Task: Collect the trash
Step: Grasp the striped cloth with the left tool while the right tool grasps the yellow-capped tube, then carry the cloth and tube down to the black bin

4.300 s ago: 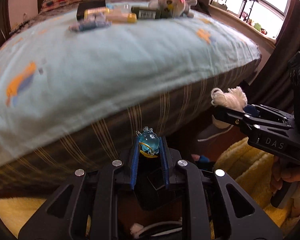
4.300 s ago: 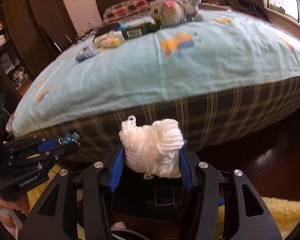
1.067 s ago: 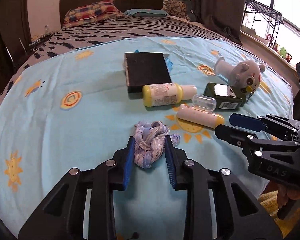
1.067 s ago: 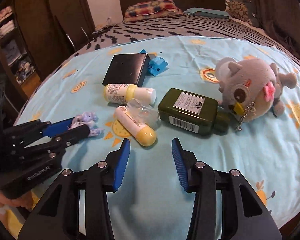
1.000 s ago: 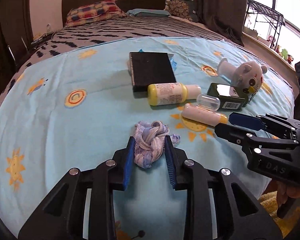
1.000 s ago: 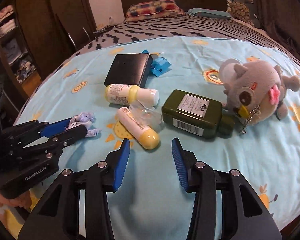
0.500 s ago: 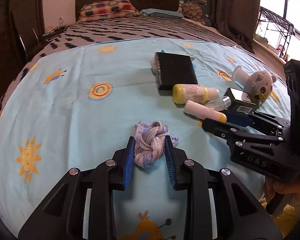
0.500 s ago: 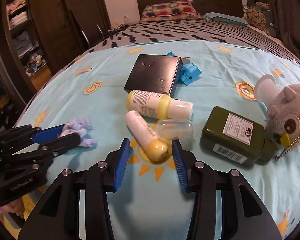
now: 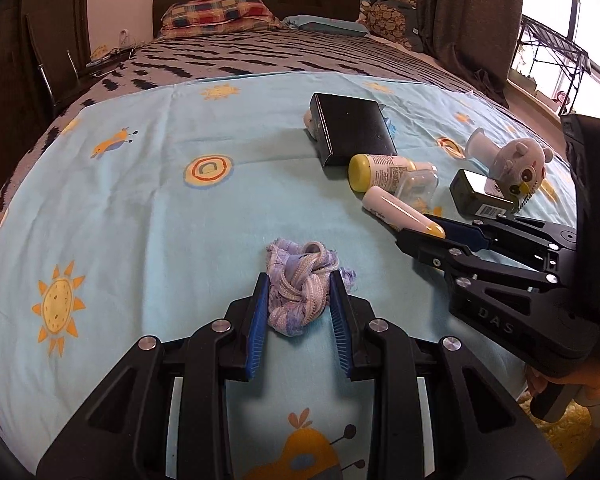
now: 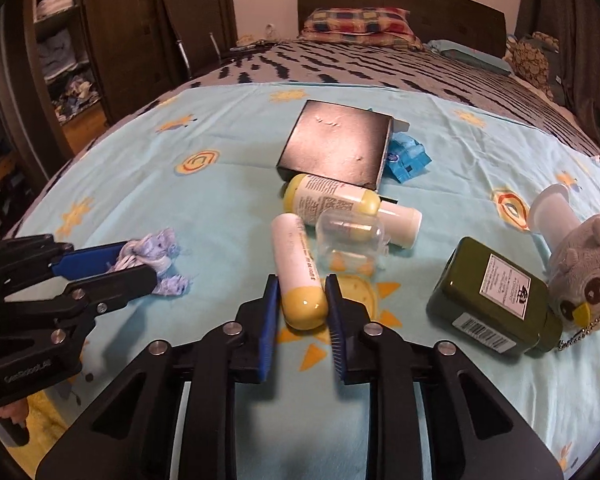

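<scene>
Bedroom, light-blue sun-print bed sheet (image 9: 148,208) carrying the clutter. Left tongs (image 9: 299,300) clamp a bluish knotted yarn scrap (image 9: 298,280), resting on the sheet at centre. Right tongs (image 10: 300,304) are shut on the yellow cap end of a white tube (image 10: 296,264); its long axis runs toward 11 o'clock, away from the tongs. Clear capsule (image 10: 350,232) touches the tube at 1 o'clock; green bottle (image 10: 496,300) lies at 3. Likely next: lift both clear.

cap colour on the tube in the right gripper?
Yellow cap on a white tube; clearest in the right wrist view.
</scene>
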Action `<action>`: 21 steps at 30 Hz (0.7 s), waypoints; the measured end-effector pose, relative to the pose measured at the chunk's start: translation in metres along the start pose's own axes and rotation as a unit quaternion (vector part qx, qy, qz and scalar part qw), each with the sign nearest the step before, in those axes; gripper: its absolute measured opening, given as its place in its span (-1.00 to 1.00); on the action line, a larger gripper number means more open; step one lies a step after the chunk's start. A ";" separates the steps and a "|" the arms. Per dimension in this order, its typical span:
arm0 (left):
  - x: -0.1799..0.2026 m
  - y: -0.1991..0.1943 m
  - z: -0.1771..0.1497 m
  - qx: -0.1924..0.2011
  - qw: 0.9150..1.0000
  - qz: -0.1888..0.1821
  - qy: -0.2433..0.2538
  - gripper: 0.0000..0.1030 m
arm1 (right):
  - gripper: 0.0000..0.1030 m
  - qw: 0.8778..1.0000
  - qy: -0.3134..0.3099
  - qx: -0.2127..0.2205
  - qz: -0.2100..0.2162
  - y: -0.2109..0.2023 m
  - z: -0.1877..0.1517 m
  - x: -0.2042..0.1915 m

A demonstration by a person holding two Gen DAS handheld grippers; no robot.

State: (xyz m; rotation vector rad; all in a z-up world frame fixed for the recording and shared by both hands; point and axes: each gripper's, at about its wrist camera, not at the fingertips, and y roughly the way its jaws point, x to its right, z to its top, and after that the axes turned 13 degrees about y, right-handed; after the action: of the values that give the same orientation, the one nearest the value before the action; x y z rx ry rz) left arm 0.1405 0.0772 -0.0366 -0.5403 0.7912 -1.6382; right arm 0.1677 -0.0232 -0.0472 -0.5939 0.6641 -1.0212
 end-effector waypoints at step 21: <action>0.099 -0.075 -0.049 0.055 0.990 -0.090 0.089 -0.46 | -0.57 0.994 0.097 0.049 -0.024 -0.143 -0.107 0.054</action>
State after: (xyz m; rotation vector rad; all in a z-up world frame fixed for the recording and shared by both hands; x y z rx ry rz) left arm 0.0342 -0.0027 -0.0203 -0.4016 0.7947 -1.9054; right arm 0.0272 -0.1440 -0.0263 -0.4293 0.7695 -1.1591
